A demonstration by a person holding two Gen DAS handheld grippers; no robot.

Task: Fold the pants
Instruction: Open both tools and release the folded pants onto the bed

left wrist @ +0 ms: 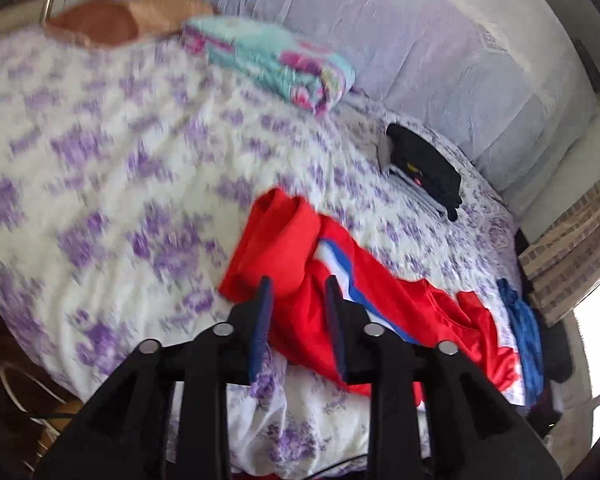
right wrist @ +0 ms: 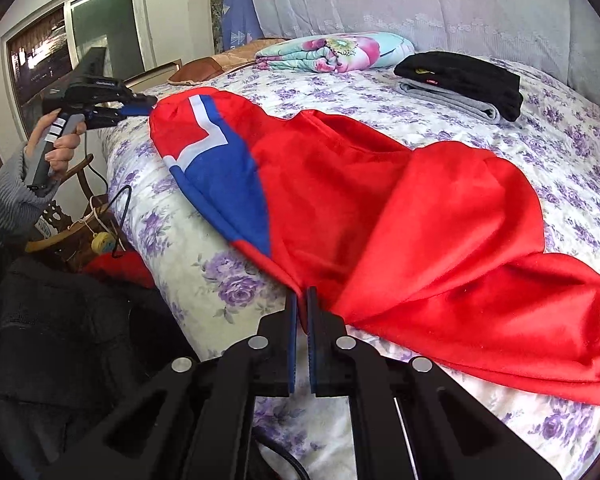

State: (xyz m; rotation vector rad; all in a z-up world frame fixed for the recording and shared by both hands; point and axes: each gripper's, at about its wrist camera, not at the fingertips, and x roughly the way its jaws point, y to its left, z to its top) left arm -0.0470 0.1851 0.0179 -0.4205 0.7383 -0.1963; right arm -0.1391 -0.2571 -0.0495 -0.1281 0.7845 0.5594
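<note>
1. The right gripper [right wrist: 301,300] has its blue pads pressed together on a pinch of the red satin pants with a blue-and-white panel [right wrist: 380,208], at the hem nearest the bed edge. If that thin pinch slips, I judge the slick cloth would slide off toward the floor at 7 o'clock.
2. The left gripper [left wrist: 298,288] stands with its jaws apart over the far end of the pants, nothing pressed between them. In the right wrist view it sits at 10 o'clock, just beside the cloth's tip; whether it touches is unclear. A misjudged close could catch the quilt too.
3. The pants lie crumpled on the white quilt with purple flowers [right wrist: 204,256], running from 10 o'clock to 4 o'clock, legs bunched in loose humps. Folding over those humps would likely trap creases.
4. A stack of folded black and grey clothes [right wrist: 464,84] rests at 1 o'clock, apart from the pants; a wide swing might knock it.
</note>
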